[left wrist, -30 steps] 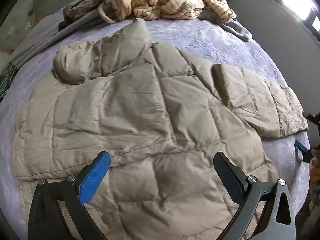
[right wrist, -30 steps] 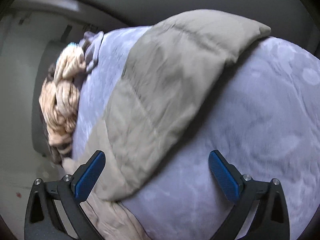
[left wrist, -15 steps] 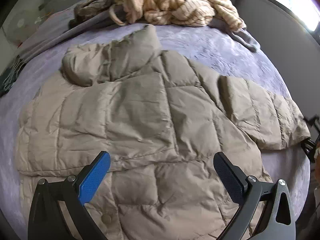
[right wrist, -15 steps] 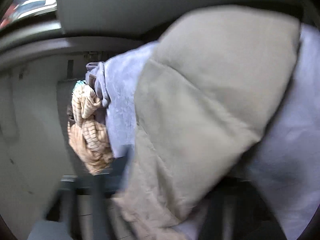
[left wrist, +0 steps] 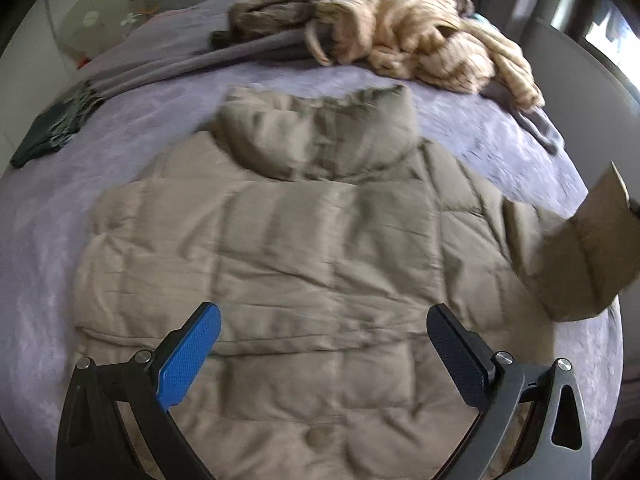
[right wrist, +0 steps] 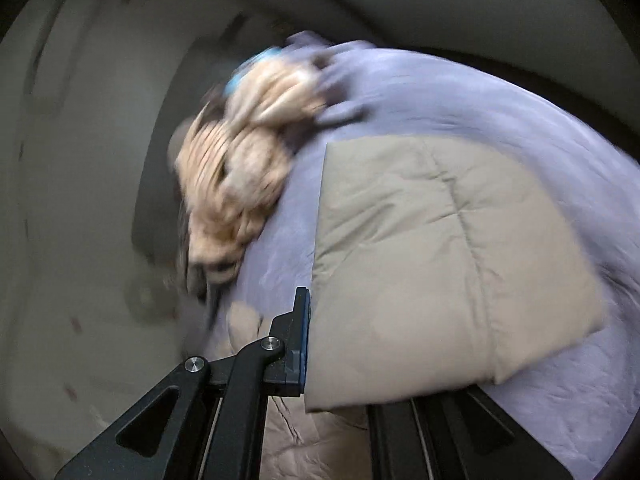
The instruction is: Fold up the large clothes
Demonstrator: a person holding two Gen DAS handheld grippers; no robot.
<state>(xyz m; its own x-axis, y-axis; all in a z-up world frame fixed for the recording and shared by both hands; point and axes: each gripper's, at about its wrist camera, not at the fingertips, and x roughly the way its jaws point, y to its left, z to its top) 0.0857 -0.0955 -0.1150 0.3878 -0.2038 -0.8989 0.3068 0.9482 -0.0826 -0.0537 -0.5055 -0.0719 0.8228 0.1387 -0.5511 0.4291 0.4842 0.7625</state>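
A beige quilted puffer jacket lies spread flat on a lilac bedspread, hood towards the far side. My left gripper is open and empty, hovering over the jacket's lower body. My right gripper is shut on the jacket's right sleeve and holds its cuff end lifted off the bed. In the left wrist view the raised sleeve shows at the right edge. The right gripper's right finger is hidden behind the sleeve.
A heap of clothes with a cream striped garment lies at the far side of the bed; it also shows in the right wrist view. A dark patterned item lies at the left edge. A grey wall panel borders the right side.
My right gripper has closed on the sleeve's end and lifted it off the bed. My left gripper has shifted so the hood now sits centred ahead; it stays open.
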